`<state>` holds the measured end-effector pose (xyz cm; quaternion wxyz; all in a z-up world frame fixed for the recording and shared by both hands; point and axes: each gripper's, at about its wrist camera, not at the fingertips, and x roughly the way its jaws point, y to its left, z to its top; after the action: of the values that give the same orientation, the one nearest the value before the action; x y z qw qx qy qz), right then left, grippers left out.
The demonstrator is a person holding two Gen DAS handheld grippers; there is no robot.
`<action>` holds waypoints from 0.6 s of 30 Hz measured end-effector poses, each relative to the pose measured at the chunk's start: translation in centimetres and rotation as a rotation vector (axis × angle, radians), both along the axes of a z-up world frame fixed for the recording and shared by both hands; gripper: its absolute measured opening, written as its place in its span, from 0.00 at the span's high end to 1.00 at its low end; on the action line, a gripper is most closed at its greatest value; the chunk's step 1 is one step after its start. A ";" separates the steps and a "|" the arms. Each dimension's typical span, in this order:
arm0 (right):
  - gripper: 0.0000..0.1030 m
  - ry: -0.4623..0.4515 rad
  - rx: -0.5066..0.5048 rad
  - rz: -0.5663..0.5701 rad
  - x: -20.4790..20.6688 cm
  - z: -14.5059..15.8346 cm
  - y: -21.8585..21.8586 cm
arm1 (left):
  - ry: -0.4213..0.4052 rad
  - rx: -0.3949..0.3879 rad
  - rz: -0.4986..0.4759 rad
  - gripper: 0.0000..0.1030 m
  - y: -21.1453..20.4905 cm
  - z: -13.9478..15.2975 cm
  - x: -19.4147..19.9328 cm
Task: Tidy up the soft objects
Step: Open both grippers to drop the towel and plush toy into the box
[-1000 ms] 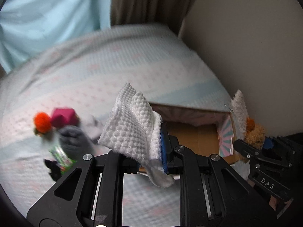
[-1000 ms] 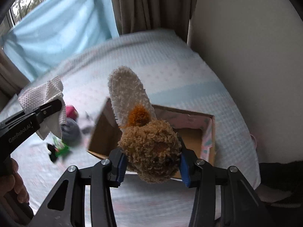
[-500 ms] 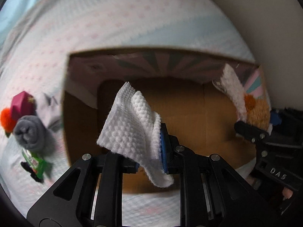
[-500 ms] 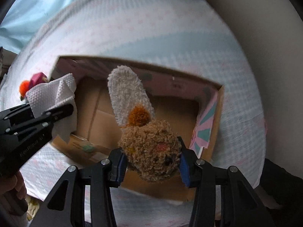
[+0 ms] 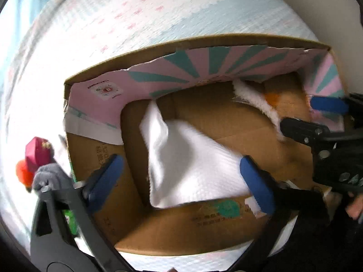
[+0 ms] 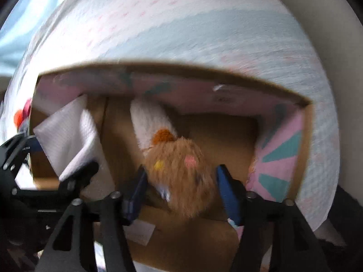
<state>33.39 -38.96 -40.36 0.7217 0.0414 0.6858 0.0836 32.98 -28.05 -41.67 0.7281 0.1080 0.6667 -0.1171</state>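
Cardboard walls ring both grippers: an open box sits on a pale bedspread, its inner flaps printed pink and teal. The left gripper points down into the box with its jaws opening wide — the blue pads stand clear of the white cloth, which lies loose between them on the box floor, one corner against the back flap. The right gripper hangs over the right half, jaws opening too; the brown plush toy with its white fleecy ear is between the pads, a gap showing on the right side, though blur hides the left. Bare floor stays free between cloth and toy. Outside the left wall lie a grey sock roll, a magenta block and an orange pompom — near the rim.
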 end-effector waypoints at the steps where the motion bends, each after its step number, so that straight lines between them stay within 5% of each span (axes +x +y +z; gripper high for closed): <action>1: 0.03 -0.021 0.033 -0.028 0.0 0.4 -0.3 | 0.005 -0.003 0.002 0.00 0.3 0.0 0.0; 18: 0.00 -0.058 0.068 -0.107 -1.6 3.1 -1.4 | -0.042 -0.022 0.033 0.00 2.9 3.5 -1.2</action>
<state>31.81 -40.36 -37.23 0.7429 0.1000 0.6583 0.0693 31.80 -25.15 -38.18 0.7449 0.0917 0.6516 -0.1101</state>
